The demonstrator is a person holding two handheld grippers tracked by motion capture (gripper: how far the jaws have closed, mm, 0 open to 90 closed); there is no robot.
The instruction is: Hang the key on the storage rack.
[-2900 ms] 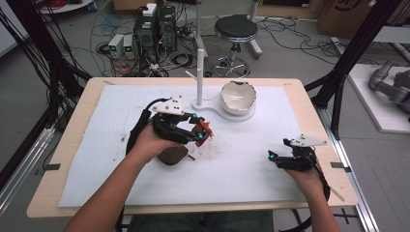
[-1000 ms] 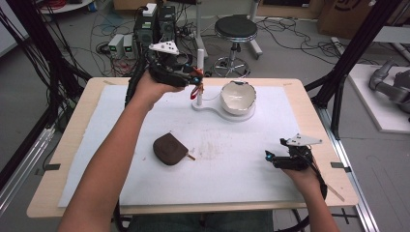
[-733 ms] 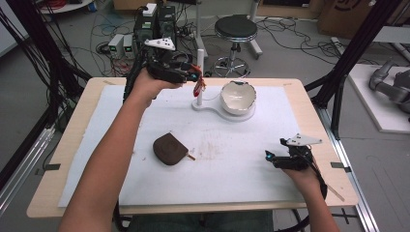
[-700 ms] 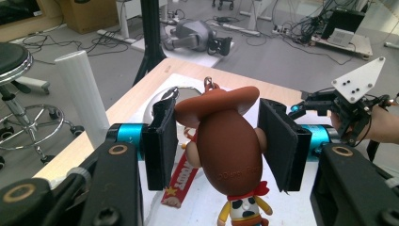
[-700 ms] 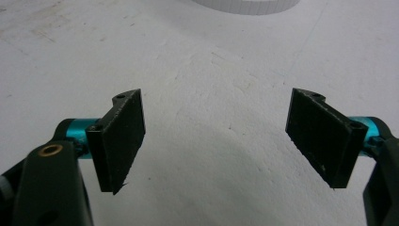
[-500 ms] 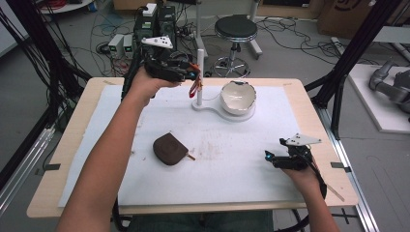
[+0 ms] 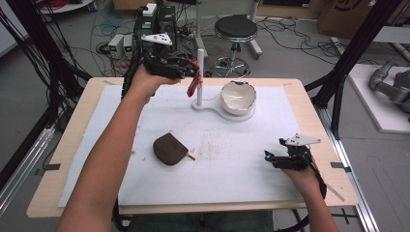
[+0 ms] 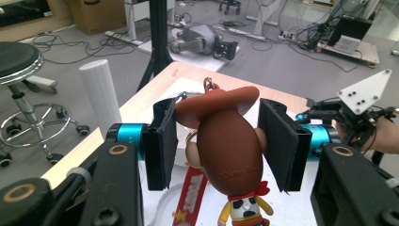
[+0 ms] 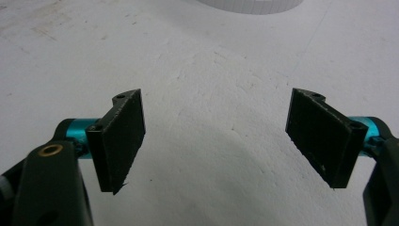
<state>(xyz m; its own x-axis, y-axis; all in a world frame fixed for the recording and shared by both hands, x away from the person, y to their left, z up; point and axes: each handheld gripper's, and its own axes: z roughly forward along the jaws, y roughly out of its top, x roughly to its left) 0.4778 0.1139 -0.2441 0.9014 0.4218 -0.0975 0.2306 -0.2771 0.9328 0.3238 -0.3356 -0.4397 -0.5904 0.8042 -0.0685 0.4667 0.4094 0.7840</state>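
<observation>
Since the earlier frames the left gripper (image 7: 186, 67) has lifted the keychain figure (image 8: 230, 150) off the mat and carried it to the far edge, beside the white post (image 7: 200, 75); over the last half second it has barely shifted. The right gripper (image 7: 276, 159) has stayed put at the near right.

Surface: a pale wooden top covered by a white mat (image 7: 241, 174), lightly scuffed and grainy. Room: grey floor, tangled cables, a black round stool (image 7: 235, 29), black frame legs.

The left jaws pinch the figure's smooth brown plastic head under its hat brim; a red strap (image 7: 193, 86) hangs below. The right jaws are spread wide over bare mat. A dark brown rounded pouch (image 7: 169, 149) lies mid-mat. A glossy white bowl (image 7: 238, 96) with a jagged rim sits on the post's flat base.
</observation>
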